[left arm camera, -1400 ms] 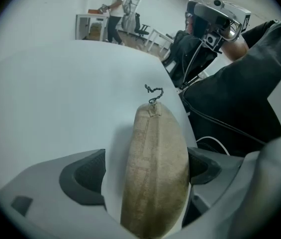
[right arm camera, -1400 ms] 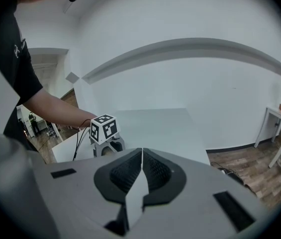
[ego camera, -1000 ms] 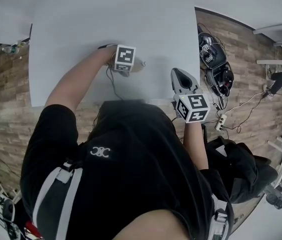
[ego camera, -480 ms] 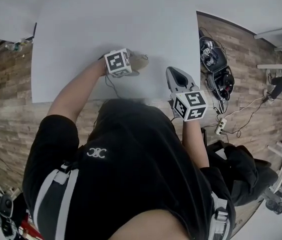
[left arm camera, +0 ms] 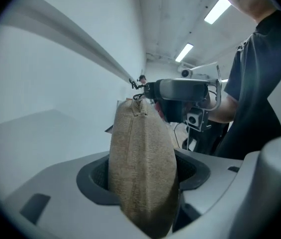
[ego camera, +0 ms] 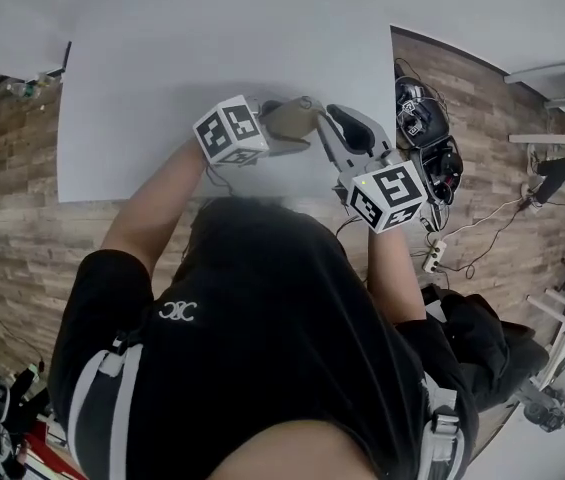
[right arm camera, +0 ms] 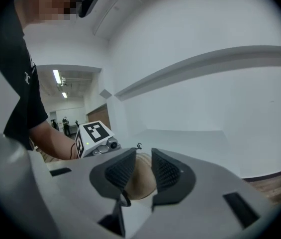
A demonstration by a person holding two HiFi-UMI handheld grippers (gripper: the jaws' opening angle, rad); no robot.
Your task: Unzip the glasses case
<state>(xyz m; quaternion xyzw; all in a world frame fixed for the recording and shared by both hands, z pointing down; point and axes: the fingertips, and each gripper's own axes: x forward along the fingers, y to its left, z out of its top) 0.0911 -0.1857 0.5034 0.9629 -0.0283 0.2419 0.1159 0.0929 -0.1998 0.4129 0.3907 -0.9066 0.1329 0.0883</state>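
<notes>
Resting clamped at one end in the jaws of the left gripper (ego camera: 262, 136): glasses case (left arm camera: 142, 168), tan fabric, held over the white table (ego camera: 212, 38).
Zipper pull (left arm camera: 139, 97): at the case's far tip, free.
Right gripper (right arm camera: 139, 171): just beside that tip, jaws opening to a narrow gap, nothing pinched, the case showing beyond the gap.
Step, as judged: approach to the pull, unzipping not begun.
Next move calls for closing precisely on the small pull, then drawing it along the seam against the left hold.
</notes>
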